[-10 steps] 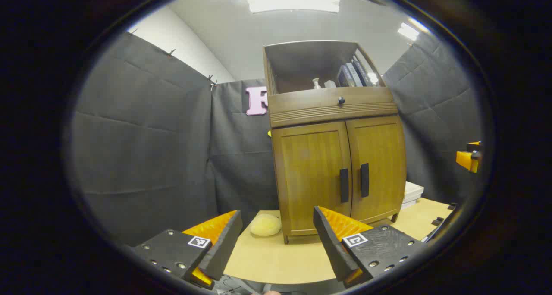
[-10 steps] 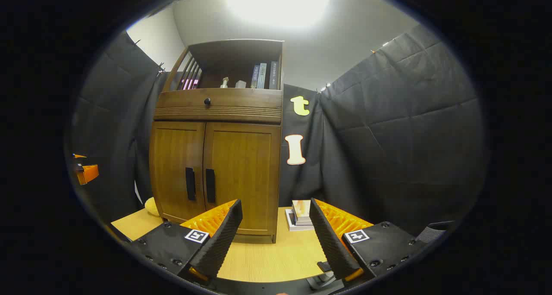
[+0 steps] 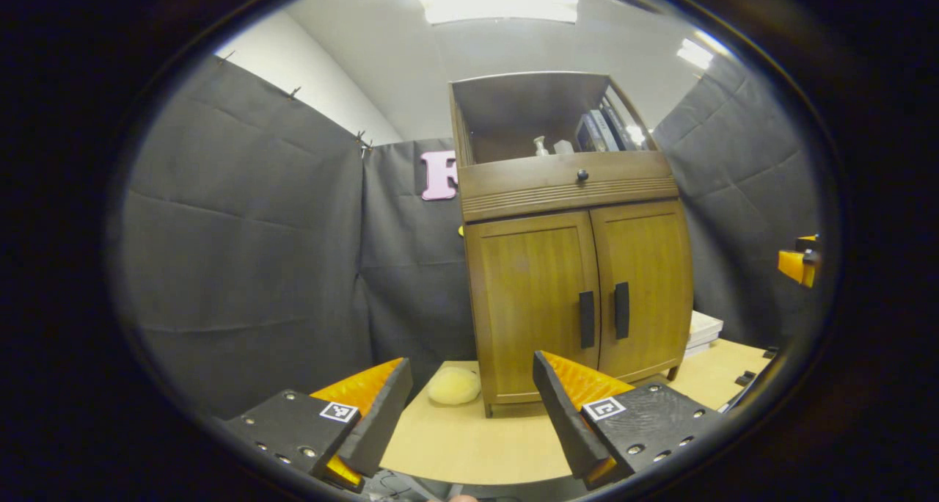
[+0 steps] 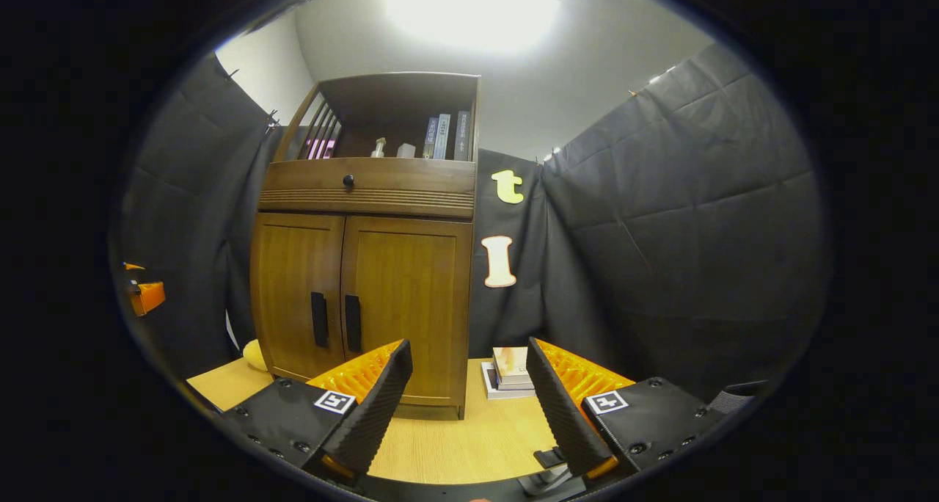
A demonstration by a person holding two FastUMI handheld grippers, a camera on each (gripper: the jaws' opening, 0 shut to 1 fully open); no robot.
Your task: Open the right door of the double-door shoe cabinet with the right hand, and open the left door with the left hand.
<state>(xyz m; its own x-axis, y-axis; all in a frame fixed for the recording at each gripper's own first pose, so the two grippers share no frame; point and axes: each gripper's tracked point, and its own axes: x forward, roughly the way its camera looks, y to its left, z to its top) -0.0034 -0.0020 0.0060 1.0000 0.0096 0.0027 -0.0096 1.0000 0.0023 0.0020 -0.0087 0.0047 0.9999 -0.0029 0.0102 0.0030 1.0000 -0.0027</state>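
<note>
Ahead on the table, cabinet with both doors closed, well apart from the left gripper and right gripper, fingers spread, holding nothing. Yellow sponge left of it in the left gripper view; stacked books at its right in the right gripper view. Up on the shelf, books and a small bottle.

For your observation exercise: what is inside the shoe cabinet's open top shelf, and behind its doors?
The open top shelf holds upright books and two small pale items. Both doors are closed, hiding whatever is behind them.
</note>
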